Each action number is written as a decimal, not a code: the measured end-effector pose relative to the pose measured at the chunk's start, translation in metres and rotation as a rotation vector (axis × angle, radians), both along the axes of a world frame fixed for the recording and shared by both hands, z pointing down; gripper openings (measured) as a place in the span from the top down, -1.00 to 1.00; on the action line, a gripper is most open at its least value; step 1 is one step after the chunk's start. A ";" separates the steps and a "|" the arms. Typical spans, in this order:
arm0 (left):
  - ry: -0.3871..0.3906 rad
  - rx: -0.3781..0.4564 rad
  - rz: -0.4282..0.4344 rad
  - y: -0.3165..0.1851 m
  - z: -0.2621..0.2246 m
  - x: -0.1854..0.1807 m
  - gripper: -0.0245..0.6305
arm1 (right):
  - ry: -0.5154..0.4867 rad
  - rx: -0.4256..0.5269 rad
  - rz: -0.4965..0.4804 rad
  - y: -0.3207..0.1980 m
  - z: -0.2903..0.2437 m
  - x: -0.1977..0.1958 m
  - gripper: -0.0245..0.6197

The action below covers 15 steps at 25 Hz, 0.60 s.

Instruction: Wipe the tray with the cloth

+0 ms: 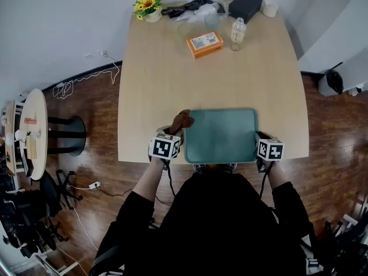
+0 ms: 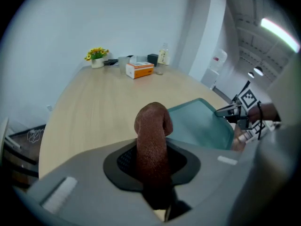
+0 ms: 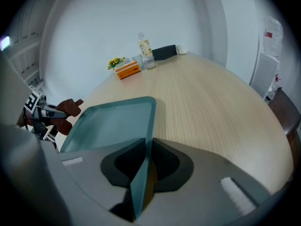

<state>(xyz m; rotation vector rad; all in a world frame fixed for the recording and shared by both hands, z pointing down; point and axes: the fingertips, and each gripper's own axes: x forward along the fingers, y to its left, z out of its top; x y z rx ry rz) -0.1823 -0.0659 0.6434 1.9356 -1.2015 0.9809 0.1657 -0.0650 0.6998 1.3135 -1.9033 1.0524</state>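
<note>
Brown cloth (image 2: 153,131), bunched into a soft roll, is standing up between the jaws of our left gripper (image 2: 153,173), which are pressing together on its lower part while the free end is flopping over above them. We are holding it just off the 9 o'clock edge of the teal tray (image 1: 221,135), which is lying flat at the 6 o'clock edge of the wooden table (image 1: 155,79), right in front of us. Our right gripper (image 3: 141,182) is pinching the tray's thin rim at about 4 o'clock, the rim passing edge-on between its jaws. We are judging the cloth to be light, limp and nubby, so it will be dragging and folding rather than pushing; gripping it low, as now, is leaving a loose pad to sweep with. The tray looks stiff, smooth and light, likely to be sliding on the wood unless we are steadying it by that rim. At the table's 12 o'clock end, well apart from us, an orange box (image 1: 204,43), a small bottle (image 1: 237,33), a pot of yellow flowers (image 1: 149,6), a black box (image 1: 245,6) and a white roll (image 1: 269,8) are sitting. Nothing is lying between the cloth and the tray's surface.
</note>
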 end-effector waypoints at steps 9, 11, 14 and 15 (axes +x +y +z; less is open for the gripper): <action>-0.121 -0.159 0.130 -0.041 0.042 0.053 0.74 | -0.030 0.012 -0.015 0.000 -0.003 -0.004 0.80; -0.109 -0.184 0.197 -0.046 0.046 0.090 0.73 | -0.046 0.020 -0.014 0.001 -0.003 -0.003 0.81; -0.085 -0.196 0.341 -0.055 0.048 0.165 0.73 | -0.067 0.023 -0.019 0.002 -0.003 -0.004 0.83; -0.079 -0.164 0.403 -0.062 0.044 0.195 0.73 | -0.069 0.021 -0.023 0.001 -0.003 -0.004 0.83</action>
